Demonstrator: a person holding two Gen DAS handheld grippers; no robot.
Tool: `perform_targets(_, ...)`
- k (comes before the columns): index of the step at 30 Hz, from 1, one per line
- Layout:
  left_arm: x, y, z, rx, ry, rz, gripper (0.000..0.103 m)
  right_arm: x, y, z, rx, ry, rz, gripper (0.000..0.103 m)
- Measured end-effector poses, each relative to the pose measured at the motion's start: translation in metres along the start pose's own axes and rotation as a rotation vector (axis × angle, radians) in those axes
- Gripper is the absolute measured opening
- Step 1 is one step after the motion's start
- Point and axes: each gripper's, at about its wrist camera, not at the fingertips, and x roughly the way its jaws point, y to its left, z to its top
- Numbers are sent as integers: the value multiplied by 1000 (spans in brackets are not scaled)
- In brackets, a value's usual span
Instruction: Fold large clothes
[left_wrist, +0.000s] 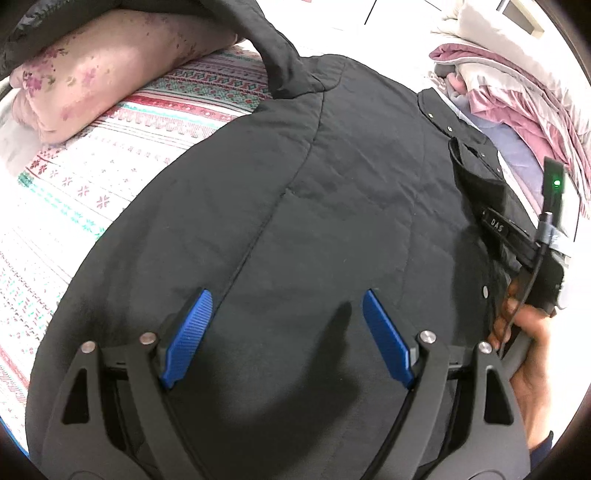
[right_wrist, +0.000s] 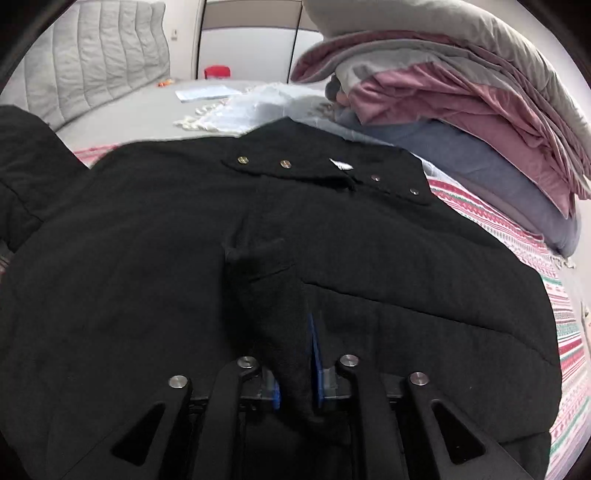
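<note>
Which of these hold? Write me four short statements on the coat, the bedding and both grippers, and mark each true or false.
1. The left gripper is open above the black coat. True.
2. The black coat lies on a bare wooden table. False: it lies on a patterned bedspread.
3. The right gripper has a fold of the black coat between its fingers. True.
4. The pile of bedding is all green. False: it is pink, grey and blue.

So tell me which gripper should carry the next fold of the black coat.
Right, probably. The right gripper already has a fold of the black coat between its jaws, while the left gripper hovers over the fabric, jaws wide and empty.
</note>
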Motion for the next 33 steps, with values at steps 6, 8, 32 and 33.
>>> perform_targets(6,-2,3,2,-2,1,-26,84,-33,-17,-5,215,-15,397,36)
perform_targets(8,-3,2,2,3,-5,-26,84,-44,-29,-5,317,-72,451,36)
perform_targets(32,-94,51,53,-61,-318,-52,84,-148,13,-109,572,127,405,69)
perform_targets(33,-103,57,62,-84,-338,-49,84,-147,18,-111,539,108,394,70)
